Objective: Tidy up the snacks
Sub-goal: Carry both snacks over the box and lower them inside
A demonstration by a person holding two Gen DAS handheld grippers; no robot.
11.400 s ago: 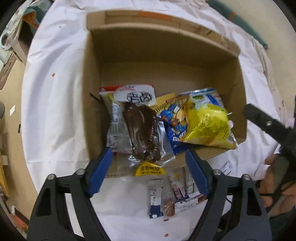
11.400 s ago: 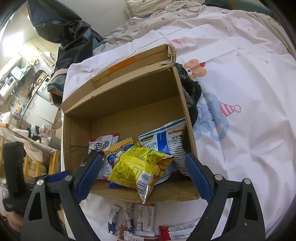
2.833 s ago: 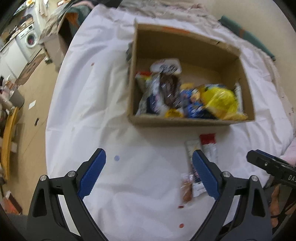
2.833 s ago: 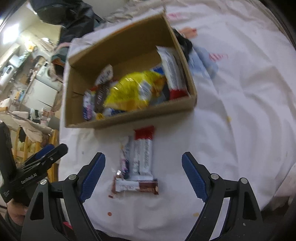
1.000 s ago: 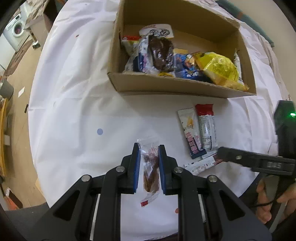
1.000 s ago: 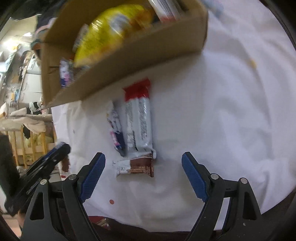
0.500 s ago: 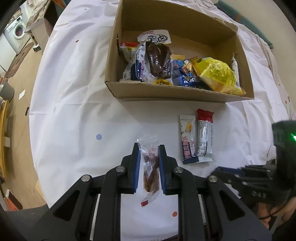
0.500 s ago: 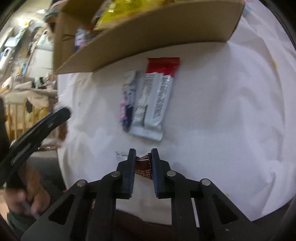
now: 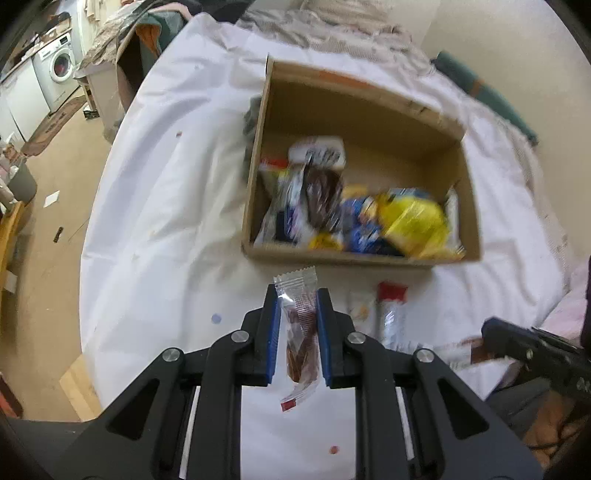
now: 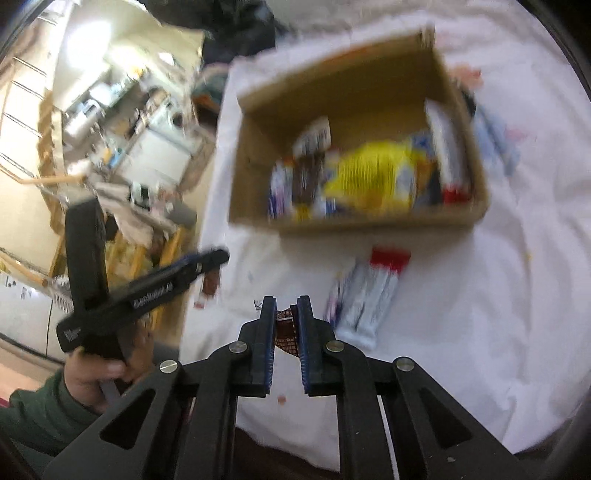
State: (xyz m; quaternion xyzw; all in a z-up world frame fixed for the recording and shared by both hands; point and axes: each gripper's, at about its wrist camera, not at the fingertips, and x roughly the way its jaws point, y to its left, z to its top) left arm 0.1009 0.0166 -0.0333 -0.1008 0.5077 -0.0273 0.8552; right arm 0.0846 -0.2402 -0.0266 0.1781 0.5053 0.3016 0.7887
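White sheet (image 9: 166, 192): box (image 9: 354, 254) centre; bars (image 10: 365, 295) near front wall; L side bare.

A white sheet (image 9: 159, 177) covers the work surface, with small coloured spots and a faint cartoon print at its far edge. Beyond it lie a rumpled patterned blanket (image 9: 332, 29), a dark green cushion (image 9: 491, 99) and a plain cream wall (image 9: 498, 33). To the left, a tan floor (image 9: 48, 236) runs to a washing machine (image 9: 59, 62) and white cabinets; the right-wrist view shows cluttered, brightly lit shelving (image 10: 110, 92), blurred.
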